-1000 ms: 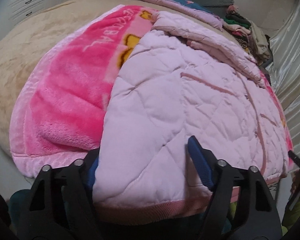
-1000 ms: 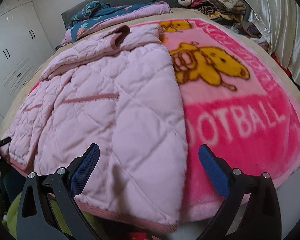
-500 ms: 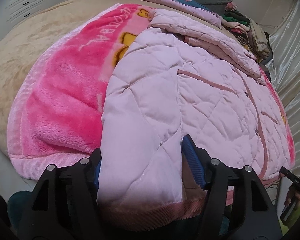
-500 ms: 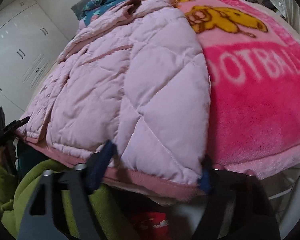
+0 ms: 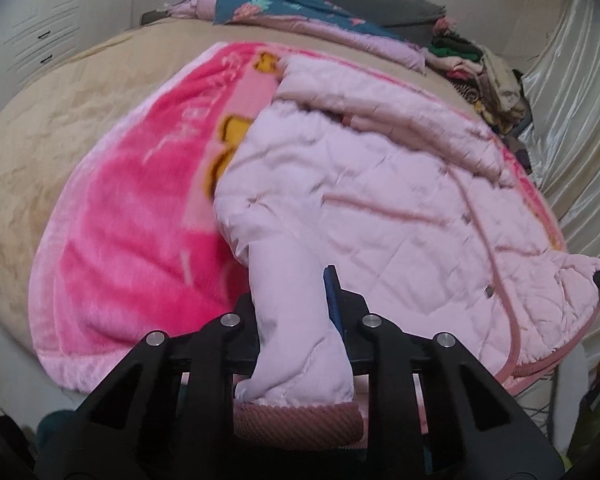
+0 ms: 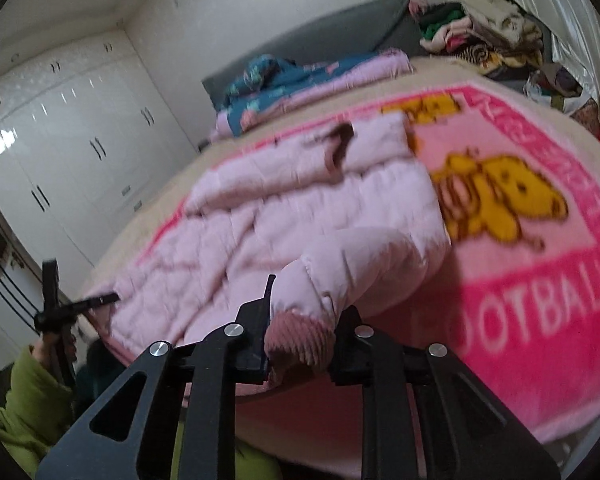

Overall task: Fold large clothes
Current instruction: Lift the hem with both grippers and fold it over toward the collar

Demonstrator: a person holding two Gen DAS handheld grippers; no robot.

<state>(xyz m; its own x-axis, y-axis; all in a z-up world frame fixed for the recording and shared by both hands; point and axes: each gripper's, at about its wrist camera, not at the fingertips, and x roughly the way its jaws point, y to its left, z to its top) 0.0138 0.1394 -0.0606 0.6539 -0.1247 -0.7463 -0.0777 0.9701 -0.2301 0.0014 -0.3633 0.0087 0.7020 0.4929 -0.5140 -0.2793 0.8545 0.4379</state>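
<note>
A pale pink quilted jacket (image 5: 380, 184) lies spread on a bright pink blanket (image 5: 140, 216) on the bed. My left gripper (image 5: 292, 300) is shut on the jacket's near left hem corner, with the ribbed pink hem band (image 5: 296, 420) bunched below the jaws. My right gripper (image 6: 304, 308) is shut on the jacket's near right hem corner (image 6: 340, 272), lifted a little off the blanket (image 6: 540, 320). The jacket (image 6: 300, 216) sags between the two grips. The jacket's sleeves lie folded across its far end.
The beige bed cover (image 5: 60, 112) extends to the left. A blue floral and pink quilt (image 5: 292, 4) lies at the headboard. A pile of clothes (image 6: 480, 28) sits at the far right corner. White wardrobes (image 6: 60, 152) stand to the left. Curtains (image 5: 572, 100) hang on the right.
Both grippers closed on the jacket's near hem corners and raised them off the blanket. Both views have tilted up and drawn back a little.
</note>
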